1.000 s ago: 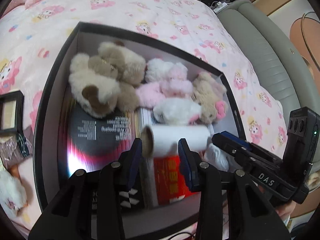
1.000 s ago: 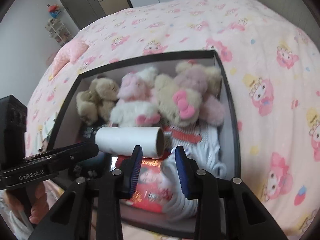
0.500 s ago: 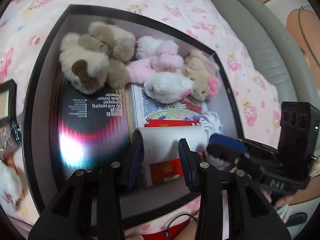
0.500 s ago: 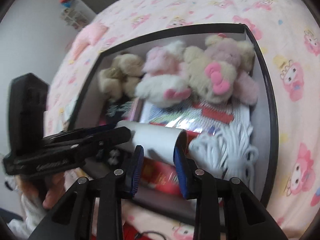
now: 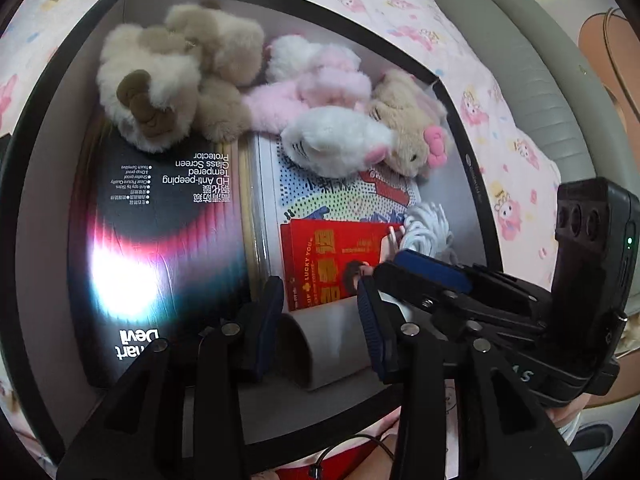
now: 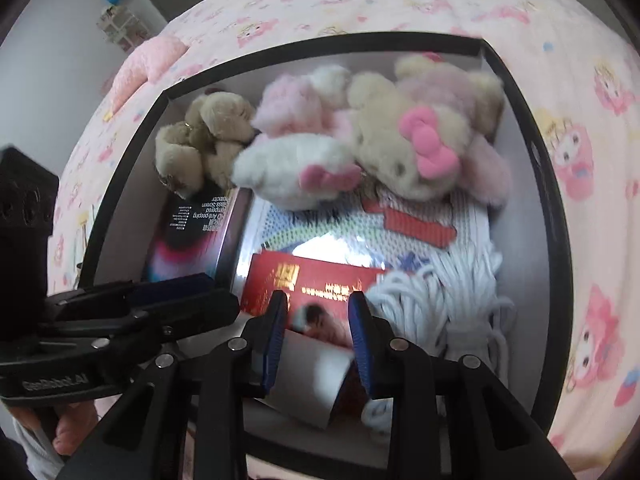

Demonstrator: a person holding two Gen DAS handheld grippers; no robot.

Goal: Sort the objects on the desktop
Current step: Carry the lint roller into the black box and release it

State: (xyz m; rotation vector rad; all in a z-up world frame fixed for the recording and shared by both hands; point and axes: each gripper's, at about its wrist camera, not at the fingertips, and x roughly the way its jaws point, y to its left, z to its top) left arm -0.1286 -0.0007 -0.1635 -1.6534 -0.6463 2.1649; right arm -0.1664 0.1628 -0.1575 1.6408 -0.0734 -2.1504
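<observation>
- the white paper roll is held low at the near end of the black box, which stands on the bed. one tool grips each end.
- the left tool is closed on the roll's left end, and the brown hollow core shows beside its left pad.
- the right tool is closed on the roll's other end. in its view the roll is blurred, but the pads seem to press on both sides.
- i think two tools are used because the roll is long and light; a hold at both ends keeps it level and stops it from turning.
- the roll is over the red packet, close to the near wall of the box. whether it already rests on something i cannot tell.
- the far end of the box is full of plush toys, and a dark screen protector package covers the left side. a white cord bundle lies at the right. so the free place is this near strip, which probably explains why the roll comes down here.
- the placing step looks almost done; the release is not yet made.
- a risk: the round roll may roll on the smooth packet when it is let go.
</observation>
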